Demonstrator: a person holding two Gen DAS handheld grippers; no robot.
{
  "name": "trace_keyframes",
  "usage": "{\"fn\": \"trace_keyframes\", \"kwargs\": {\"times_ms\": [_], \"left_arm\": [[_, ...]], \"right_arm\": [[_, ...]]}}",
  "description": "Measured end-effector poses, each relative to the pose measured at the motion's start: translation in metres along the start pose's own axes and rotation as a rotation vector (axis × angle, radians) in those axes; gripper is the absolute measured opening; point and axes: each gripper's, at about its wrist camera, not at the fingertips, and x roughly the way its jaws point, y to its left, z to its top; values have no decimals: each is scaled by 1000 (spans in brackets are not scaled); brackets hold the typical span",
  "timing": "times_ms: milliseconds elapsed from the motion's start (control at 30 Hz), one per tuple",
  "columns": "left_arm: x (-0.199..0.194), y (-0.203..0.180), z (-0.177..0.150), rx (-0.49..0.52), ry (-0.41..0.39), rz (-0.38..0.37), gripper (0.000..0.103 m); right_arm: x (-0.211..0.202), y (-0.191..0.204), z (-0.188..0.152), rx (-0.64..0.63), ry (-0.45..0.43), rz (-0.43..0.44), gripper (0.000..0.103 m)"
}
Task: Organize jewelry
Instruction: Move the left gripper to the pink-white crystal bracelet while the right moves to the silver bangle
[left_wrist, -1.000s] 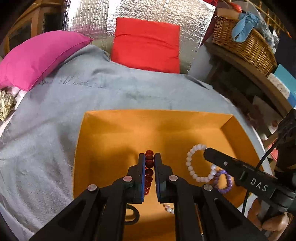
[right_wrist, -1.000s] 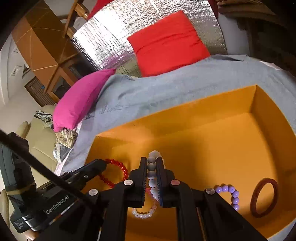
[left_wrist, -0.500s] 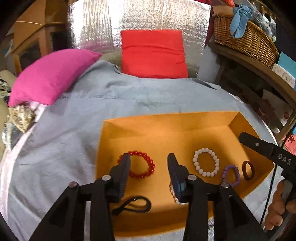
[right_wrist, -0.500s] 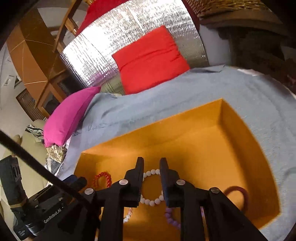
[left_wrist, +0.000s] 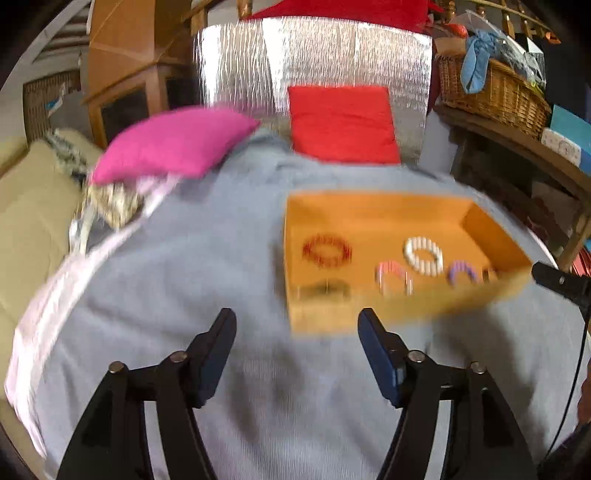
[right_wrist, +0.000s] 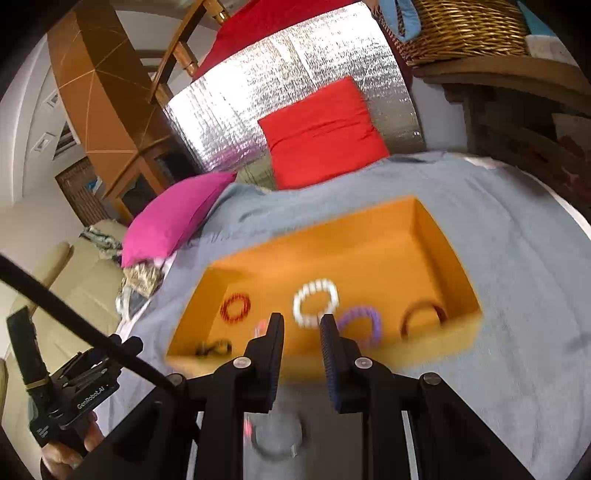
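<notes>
fingers (left_wrist: 373, 332) apart, above blanket (left_wrist: 184, 295)

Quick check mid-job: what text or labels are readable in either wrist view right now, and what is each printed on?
"GenRobot.AI": white print on the black body of the left gripper, seen at lower left in the right wrist view.
The other gripper's body, at the right edge of the left wrist view: no print readable.
Teal box on the shelf: no readable print.
</notes>
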Motion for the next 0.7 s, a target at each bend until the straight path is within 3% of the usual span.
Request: {"fn": "trace_keyframes", "kwargs": {"times_ms": [100, 267, 333, 367, 400, 433, 467, 567, 700], "left_arm": [[2, -3, -22, 18, 64, -7, 70], [-3, -16, -33, 152, 20, 67, 70], [1, -14, -33, 160, 36, 71, 71], [4, -11, -33, 156, 48, 70, 71], [8, -8, -32, 145, 62, 70, 71], [11, -5, -30, 133, 73, 69, 71], [13, -2, -27, 124, 77, 73, 71], [17, 5, -24, 99, 83, 85, 71], [22, 12, -22, 45, 111, 66, 71]], "right_arm": [[-9, -4, -24, -10, 51, -21, 22], [-8, -5, -53, -36, 126, -34, 22], [-2, -4, -57, -54, 153, -25, 23], [1, -4, -60, -64, 169, -17, 25], [7, -1, -62, -75, 190, -7, 35], [14, 2, -65, -89, 222, 5, 54], [17, 6, -69, -102, 239, 13, 61], [27, 24, -78, -200, 262, 26, 63], [46, 41, -93, -329, 310, -25, 63]]}}
